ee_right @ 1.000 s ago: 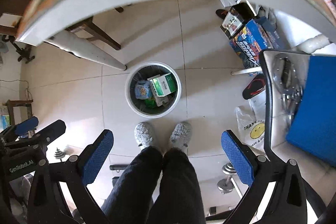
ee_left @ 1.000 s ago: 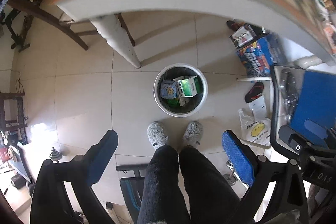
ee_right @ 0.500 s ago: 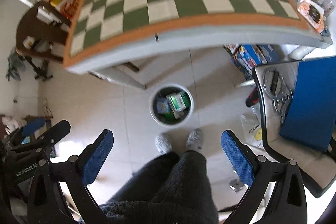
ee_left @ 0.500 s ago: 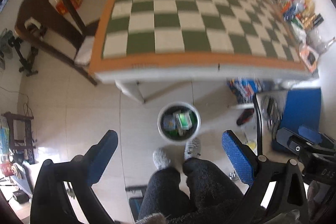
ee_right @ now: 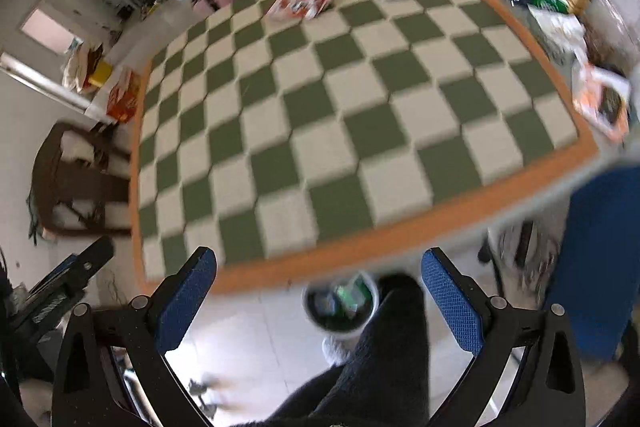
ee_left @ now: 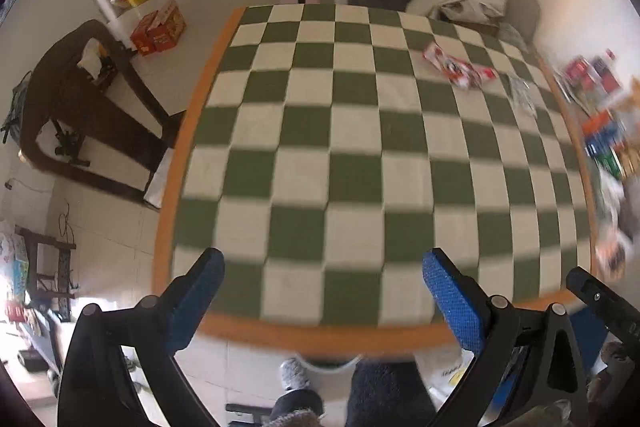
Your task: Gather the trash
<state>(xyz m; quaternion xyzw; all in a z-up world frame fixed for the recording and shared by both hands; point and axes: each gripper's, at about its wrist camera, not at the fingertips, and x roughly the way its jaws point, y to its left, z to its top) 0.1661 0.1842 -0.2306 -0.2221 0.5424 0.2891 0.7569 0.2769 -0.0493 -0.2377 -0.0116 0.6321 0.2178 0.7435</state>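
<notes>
Left wrist view: left tool [ee_left: 322,301] spread wide and empty above the near edge of the checkered tabletop [ee_left: 372,163], red-and-white wrapper [ee_left: 460,67] lying far off toward the right corner. Right wrist view: right tool [ee_right: 318,297] likewise wide apart, gripping nothing, wrapper [ee_right: 306,4] on the far squares, trash bin [ee_right: 340,303] on the floor just past the tabletop's edge.
</notes>
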